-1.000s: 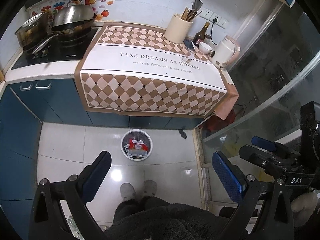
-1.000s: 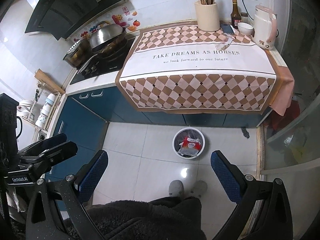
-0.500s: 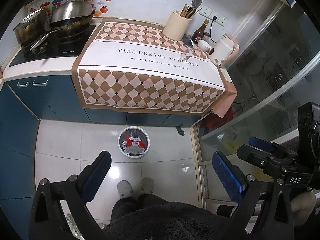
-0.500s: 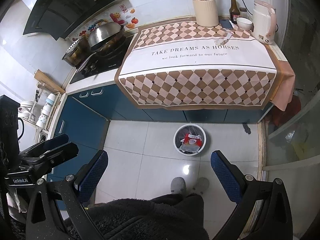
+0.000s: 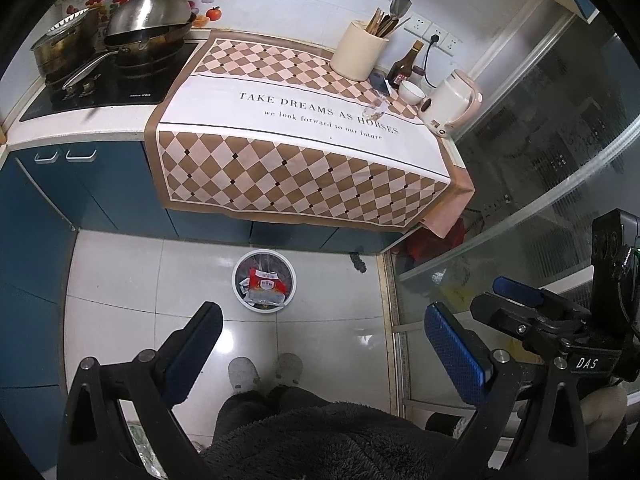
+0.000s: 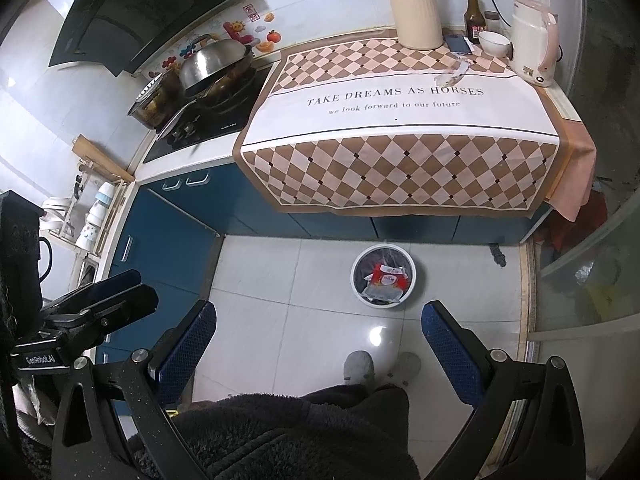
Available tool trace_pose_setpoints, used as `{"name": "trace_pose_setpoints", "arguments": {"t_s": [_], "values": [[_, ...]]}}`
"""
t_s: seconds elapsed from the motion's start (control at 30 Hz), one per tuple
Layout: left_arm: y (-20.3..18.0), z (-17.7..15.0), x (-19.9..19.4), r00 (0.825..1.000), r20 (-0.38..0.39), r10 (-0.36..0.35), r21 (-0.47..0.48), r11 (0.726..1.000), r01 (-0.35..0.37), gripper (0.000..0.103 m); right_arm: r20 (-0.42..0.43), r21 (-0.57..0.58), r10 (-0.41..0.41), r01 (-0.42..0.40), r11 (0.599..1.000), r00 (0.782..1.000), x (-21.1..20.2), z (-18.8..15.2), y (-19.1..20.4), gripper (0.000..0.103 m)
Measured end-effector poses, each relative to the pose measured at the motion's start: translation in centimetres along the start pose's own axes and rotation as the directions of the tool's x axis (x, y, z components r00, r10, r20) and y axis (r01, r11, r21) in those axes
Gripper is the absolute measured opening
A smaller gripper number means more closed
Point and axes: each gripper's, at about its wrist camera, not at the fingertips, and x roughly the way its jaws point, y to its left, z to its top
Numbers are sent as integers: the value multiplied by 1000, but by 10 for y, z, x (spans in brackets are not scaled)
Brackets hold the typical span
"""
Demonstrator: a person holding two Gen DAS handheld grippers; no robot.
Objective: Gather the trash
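A clear crumpled plastic wrapper [image 5: 374, 109] lies on the checked cloth [image 5: 280, 128] near the kettle; it also shows in the right wrist view [image 6: 452, 73]. A white round trash bin [image 5: 290, 268] stands on the floor below the counter, holding a red packet [image 5: 266, 280]; the bin also shows in the right wrist view [image 6: 412, 270]. My left gripper [image 5: 324, 316] is open and empty, held high above the floor. My right gripper [image 6: 320, 316] is open and empty, also far back from the counter.
A utensil holder [image 5: 358, 58], sauce bottle [image 5: 402, 70], white bowl [image 5: 412, 92], phone [image 5: 380, 82] and kettle [image 5: 452, 104] crowd the counter's back right. Pots [image 5: 148, 24] sit on the hob at left. A glass door [image 5: 540, 160] stands at right. The person's feet [image 5: 264, 372] are below.
Both grippers have drawn slightly nearer the counter and tilted up, so the counter looks a little larger. Both stay open and empty.
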Motion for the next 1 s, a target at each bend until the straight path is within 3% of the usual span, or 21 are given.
{"name": "trace_pose_setpoints", "arguments": {"t_s": [1.0], "values": [[-11, -1, 7, 1000, -13, -28, -2, 1000, 28, 103, 1, 20, 4, -4, 1000, 1000, -6, -2, -8, 103]]}}
